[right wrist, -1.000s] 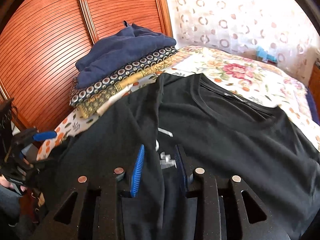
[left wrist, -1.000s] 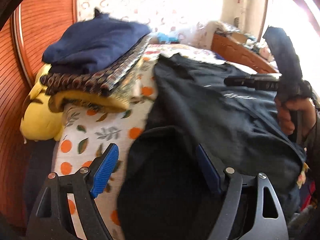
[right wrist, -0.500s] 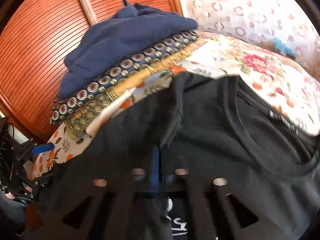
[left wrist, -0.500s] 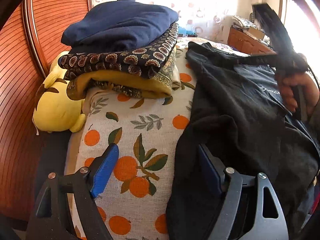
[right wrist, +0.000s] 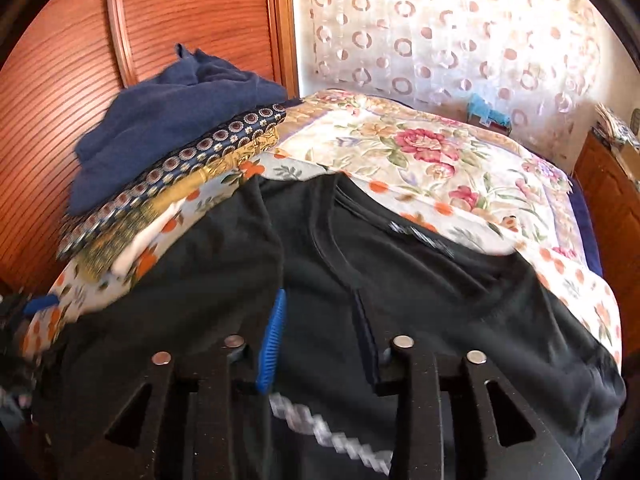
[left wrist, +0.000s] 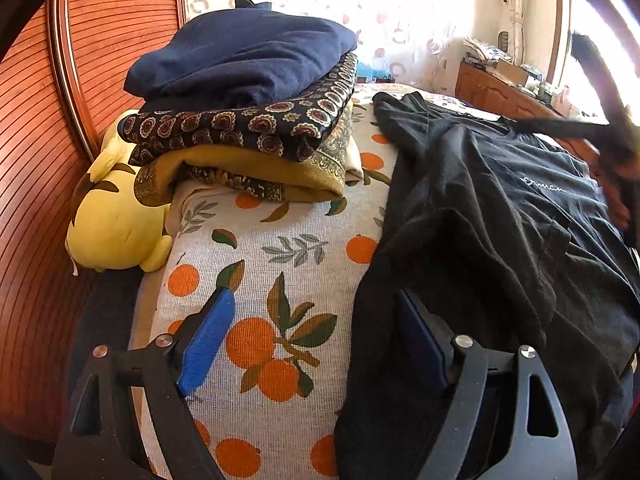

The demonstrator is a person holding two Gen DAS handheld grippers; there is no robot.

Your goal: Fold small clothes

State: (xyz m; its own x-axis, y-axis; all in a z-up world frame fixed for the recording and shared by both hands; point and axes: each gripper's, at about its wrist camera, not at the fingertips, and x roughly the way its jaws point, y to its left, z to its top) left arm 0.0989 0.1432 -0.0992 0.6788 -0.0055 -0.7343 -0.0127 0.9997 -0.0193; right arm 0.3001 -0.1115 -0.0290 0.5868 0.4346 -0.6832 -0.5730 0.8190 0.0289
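A black T-shirt (left wrist: 500, 216) with white lettering lies spread on the bed, its left side folded over the body. It also fills the lower half of the right wrist view (right wrist: 420, 280). My left gripper (left wrist: 312, 340) is open and empty, its left pad over the orange-print sheet (left wrist: 280, 264), its right pad at the shirt's edge. My right gripper (right wrist: 324, 336) is open low over the shirt's chest, with shirt cloth lying between the pads. The right gripper shows blurred at the far right of the left wrist view (left wrist: 600, 128).
A stack of folded clothes (left wrist: 248, 112), navy on top, sits by the wooden headboard (left wrist: 36, 160), also seen in the right wrist view (right wrist: 168, 152). A yellow plush toy (left wrist: 116, 216) lies beside it. A floral blanket (right wrist: 420, 160) covers the far bed. A wooden cabinet (left wrist: 504, 96) stands at the back right.
My right gripper shut on the shirt's folded edge half a second ago and has opened again. My left gripper swung left off the shirt toward the sheet and stayed open.
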